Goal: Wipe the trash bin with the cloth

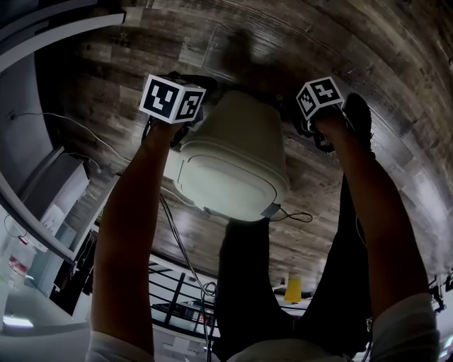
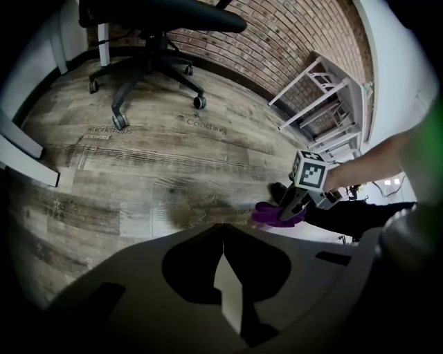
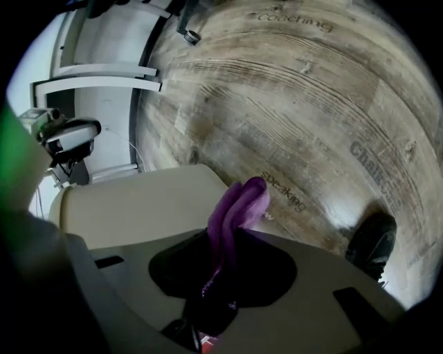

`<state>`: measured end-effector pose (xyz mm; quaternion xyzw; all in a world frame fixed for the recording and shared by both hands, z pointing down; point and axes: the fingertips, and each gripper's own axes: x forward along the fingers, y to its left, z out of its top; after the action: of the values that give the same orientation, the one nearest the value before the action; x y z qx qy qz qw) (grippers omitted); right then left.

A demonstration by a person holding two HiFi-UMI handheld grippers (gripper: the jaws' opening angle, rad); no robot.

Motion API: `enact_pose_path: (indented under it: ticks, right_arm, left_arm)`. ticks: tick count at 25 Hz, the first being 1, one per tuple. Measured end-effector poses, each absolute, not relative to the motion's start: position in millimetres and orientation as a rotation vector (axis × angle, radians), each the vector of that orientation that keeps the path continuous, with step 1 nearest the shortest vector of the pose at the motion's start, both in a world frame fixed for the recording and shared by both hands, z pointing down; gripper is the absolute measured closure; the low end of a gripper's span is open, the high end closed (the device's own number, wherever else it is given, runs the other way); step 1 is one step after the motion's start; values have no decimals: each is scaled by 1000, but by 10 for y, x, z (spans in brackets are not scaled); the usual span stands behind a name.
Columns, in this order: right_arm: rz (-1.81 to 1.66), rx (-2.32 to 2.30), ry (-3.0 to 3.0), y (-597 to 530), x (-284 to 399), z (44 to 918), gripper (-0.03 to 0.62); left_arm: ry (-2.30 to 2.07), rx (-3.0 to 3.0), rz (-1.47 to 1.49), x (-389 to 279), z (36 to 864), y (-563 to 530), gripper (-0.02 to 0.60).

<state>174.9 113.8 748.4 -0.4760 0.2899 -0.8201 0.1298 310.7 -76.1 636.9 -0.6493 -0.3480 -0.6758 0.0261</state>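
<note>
Cloth (image 3: pixel 239 207) btm end dark, indistinct

Our cream trash bin (image 1: pixel 237 152) stands lid-closed on the floor (image 1: pixel 354 42); the purple cloth (image 3: pixel 239 207), bunched in our right gripper (image 3: pixel 223 259), is at its edge.

Open floor (image 2: pixel 138 173) beyond bin (image 1: pixel 233 162); chair (image 2: pixel 159 14) well apart.

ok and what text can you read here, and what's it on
"Coaching": floor, both gripper views.
"workshops": floor, by the chair; smaller line under it too blurred.
"speaking": floor, beside the cloth.
"Chal…": floor, near the shoe; rest unreadable.
Marker cubes: patterns only, no words.
</note>
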Motion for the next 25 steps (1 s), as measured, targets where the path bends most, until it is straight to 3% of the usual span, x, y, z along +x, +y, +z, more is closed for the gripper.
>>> enact_pose_path:
  ticks: [25]
  right_arm:
    - [-1989, -1256, 900, -1256, 2706, 7830, 488]
  left_arm:
    - [-1110, -2014, -2067, 2966, 6873, -1663, 577]
